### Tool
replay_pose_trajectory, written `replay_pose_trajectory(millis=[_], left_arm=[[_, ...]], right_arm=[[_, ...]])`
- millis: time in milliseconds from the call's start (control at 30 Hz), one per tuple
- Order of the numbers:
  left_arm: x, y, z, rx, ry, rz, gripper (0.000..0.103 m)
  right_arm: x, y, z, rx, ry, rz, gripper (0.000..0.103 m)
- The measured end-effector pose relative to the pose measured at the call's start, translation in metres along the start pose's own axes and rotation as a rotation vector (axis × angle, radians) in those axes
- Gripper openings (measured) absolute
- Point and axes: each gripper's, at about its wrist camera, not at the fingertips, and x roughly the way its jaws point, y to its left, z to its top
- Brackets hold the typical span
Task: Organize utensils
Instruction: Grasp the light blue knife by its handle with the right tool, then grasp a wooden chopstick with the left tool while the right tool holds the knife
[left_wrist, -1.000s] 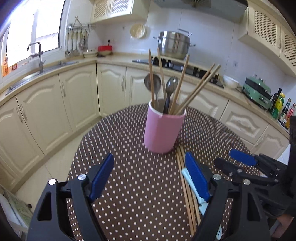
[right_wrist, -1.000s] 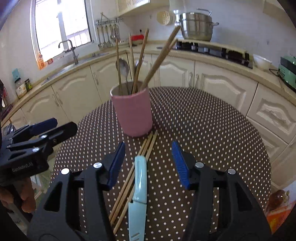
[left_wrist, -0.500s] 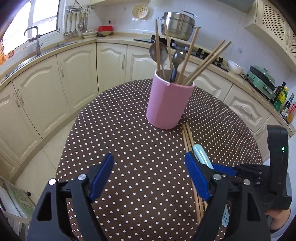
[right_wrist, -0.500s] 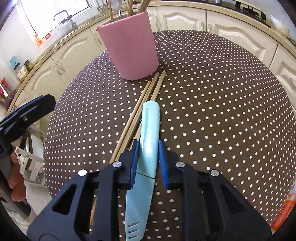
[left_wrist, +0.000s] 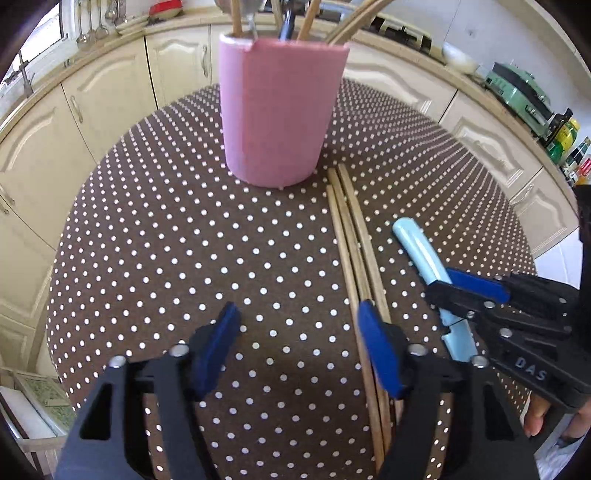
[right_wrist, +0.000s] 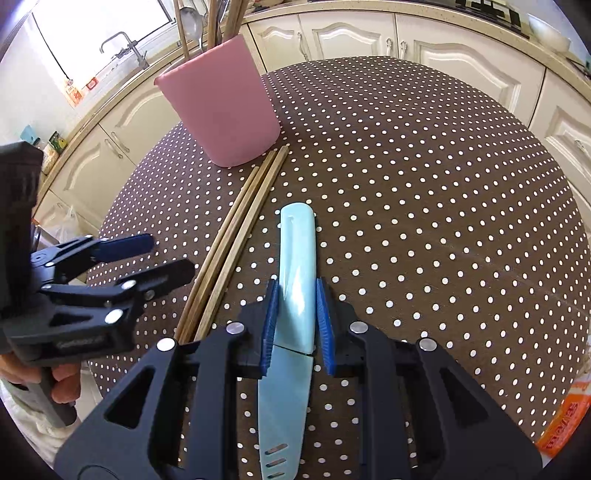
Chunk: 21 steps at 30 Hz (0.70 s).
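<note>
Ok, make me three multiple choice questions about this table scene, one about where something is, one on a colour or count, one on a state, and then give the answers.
1. Where do the loose chopsticks lie?
A. inside the sink
B. on the dotted tablecloth, between the pink holder and the light blue knife
C. on the stove

2. What colour is the utensil holder?
A. green
B. white
C. pink

3. What is the right gripper doing?
A. closed on the knife
B. wide open over bare cloth
C. holding a spoon

Answers: 1 B, they run from the holder's base alongside the knife. 2 C, its wall is plainly pink. 3 A, both blue pads press the knife's sides; the left gripper holds nothing.
</note>
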Motion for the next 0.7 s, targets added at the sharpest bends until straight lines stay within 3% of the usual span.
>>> replay_pose_trajectory(millis=[467, 700], left_arm=[[0.013, -0.017, 0.023, 0.02, 0.015, 0.047, 0.063], [0.024, -0.036, 0.027, 0.079, 0.027, 0.095, 0.063]], right_arm=[[0.001, -0.005, 0.015, -0.014, 0.018, 0.021, 0.021], [0.008, 0.006, 0.022, -0.039, 0.038, -0.002, 0.021]])
